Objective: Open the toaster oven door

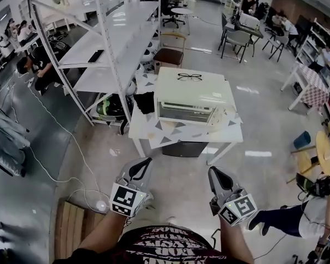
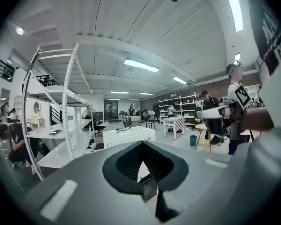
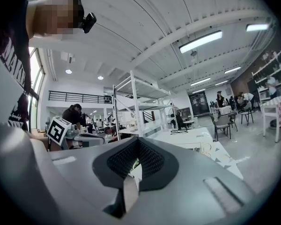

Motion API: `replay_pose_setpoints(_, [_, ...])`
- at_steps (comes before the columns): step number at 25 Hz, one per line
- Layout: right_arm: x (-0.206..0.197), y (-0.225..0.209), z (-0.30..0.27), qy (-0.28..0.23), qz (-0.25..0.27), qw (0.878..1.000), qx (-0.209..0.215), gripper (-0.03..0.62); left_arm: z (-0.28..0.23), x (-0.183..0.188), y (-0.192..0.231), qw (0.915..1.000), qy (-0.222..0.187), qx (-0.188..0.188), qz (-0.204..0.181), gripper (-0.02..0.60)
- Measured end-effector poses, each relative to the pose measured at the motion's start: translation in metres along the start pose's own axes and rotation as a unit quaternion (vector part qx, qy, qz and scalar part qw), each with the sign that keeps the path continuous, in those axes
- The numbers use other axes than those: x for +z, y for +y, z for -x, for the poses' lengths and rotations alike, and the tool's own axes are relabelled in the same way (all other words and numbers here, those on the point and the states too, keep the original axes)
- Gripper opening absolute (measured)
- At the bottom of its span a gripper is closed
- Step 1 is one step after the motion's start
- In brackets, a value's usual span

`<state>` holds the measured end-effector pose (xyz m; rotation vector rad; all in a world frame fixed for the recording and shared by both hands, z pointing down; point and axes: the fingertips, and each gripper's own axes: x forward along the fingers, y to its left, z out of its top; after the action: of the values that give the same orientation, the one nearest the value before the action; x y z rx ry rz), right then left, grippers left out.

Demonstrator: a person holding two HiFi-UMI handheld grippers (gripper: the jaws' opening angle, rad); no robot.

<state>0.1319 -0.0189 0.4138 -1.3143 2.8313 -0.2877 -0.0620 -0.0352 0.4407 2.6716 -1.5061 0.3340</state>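
The cream toaster oven (image 1: 190, 95) stands on a small white table (image 1: 154, 135) ahead of me, and its glass door (image 1: 186, 113) faces me, closed. A pair of black glasses (image 1: 190, 76) lies on its top. My left gripper (image 1: 142, 166) and right gripper (image 1: 215, 175) are held low near my body, well short of the table, both with jaws together and holding nothing. The oven (image 2: 129, 136) shows far off beyond the left gripper (image 2: 141, 146) in the left gripper view. Beyond the right gripper (image 3: 136, 144), the right gripper view has the oven (image 3: 187, 138) small and distant.
A tall white shelving rack (image 1: 110, 43) stands left of the table, with a dark bundle (image 1: 144, 102) beside the oven. A wooden pallet (image 1: 71, 227) lies at my lower left. A person's leg (image 1: 280, 219) reaches in at the lower right. Chairs, tables and people fill the background.
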Motion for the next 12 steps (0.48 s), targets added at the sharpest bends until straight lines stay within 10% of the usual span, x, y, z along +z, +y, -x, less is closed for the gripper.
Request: replay_pose_setpoints(12, [0.002, -0.013, -0.05, -0.008, -0.01, 0.999, -0.045, 0.026, -0.038, 0.03, 0.054, 0.9983, -0.038, -0.026, -0.034, 0.0])
